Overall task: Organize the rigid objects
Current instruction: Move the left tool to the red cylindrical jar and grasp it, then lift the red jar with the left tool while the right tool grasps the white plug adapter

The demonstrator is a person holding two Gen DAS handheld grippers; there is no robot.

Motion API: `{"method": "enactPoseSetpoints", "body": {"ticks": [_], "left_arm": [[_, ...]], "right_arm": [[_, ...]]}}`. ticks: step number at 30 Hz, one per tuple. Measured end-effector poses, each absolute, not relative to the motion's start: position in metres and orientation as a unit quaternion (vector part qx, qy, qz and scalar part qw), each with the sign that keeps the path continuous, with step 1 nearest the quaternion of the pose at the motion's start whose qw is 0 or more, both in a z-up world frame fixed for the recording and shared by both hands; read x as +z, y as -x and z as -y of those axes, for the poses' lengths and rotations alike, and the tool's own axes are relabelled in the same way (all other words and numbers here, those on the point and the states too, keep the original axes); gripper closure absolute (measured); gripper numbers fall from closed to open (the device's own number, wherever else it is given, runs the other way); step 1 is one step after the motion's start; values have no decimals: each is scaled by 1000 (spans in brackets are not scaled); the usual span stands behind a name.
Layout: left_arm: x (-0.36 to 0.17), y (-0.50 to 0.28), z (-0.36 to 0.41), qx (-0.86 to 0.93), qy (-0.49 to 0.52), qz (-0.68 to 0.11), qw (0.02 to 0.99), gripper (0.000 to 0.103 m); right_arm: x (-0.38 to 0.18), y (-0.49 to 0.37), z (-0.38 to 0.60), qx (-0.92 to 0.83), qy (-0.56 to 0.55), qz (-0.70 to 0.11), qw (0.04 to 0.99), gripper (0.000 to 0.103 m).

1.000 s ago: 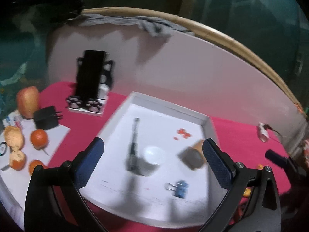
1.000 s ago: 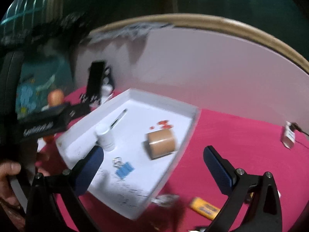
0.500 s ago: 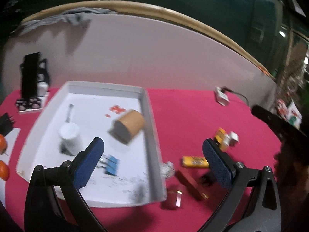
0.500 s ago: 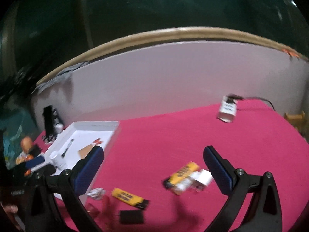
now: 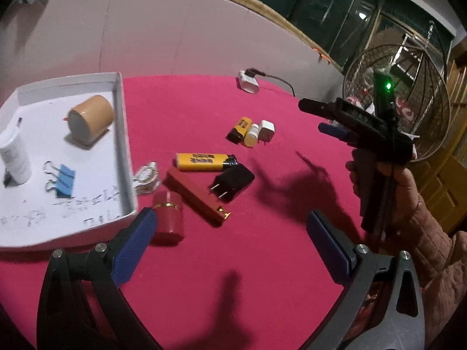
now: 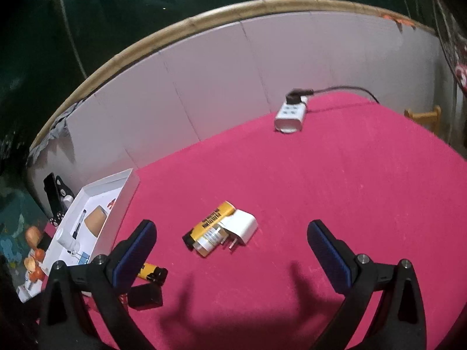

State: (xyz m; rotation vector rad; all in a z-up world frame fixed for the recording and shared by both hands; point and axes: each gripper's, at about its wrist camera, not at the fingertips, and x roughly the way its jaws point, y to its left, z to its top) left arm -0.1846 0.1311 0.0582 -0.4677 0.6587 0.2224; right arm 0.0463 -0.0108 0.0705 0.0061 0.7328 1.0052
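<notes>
A white tray [image 5: 122, 134] at the left holds a brown cylinder [image 5: 90, 118], a white bottle [image 5: 13, 157] and a blue binder clip [image 5: 62, 180]. On the red cloth lie a yellow lighter [image 5: 204, 162], a black plug [image 5: 233, 182], a dark red stick [image 5: 195, 195], a red cap [image 5: 167, 218], and a cluster of yellow lighter, small bottle and white plug [image 6: 221, 229]. My left gripper [image 5: 230, 248] is open and empty above the cloth. My right gripper [image 6: 230, 250] is open and empty, just short of the cluster; it also shows in the left wrist view [image 5: 350, 122].
A white power adapter [image 6: 290, 113] with a black cable lies near the white back wall. A black phone stand [image 6: 54, 195] and fruit [image 6: 32, 233] sit left of the tray [image 6: 113, 218]. A wire basket [image 5: 402, 93] stands off the table's right edge.
Both grippers have swung right, away from the tray, over the loose items on the cloth. Both have stayed open and empty.
</notes>
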Motion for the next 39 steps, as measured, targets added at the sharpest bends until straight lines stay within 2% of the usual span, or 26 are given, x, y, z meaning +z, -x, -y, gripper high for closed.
{"method": "enactPoseSetpoints", "body": {"ticks": [7,19,22,24,31,35,39], "left_arm": [[46,153,-131,154,197,-355,901,1],[26,175,-156,213,204,-377,878,3],[24,172,-152,219,182,-389,876,10],[20,169,-150,215,175,-400,874,33],[16,163,-148,227,153,-412,869,47],[16,160,-147,238,140,-412,868,75],[15,160,-146,240,141,-408,870,75]], "right_arm": [[69,-45,13,478,-5,-348,806,0],[70,-41,11,493,12,-342,800,0],[69,-46,12,488,15,-343,803,0],[66,-50,13,484,19,-348,802,0],[55,-54,15,476,28,-365,800,0],[53,-54,13,474,38,-366,800,0],[46,-50,4,470,79,-364,801,0]]}}
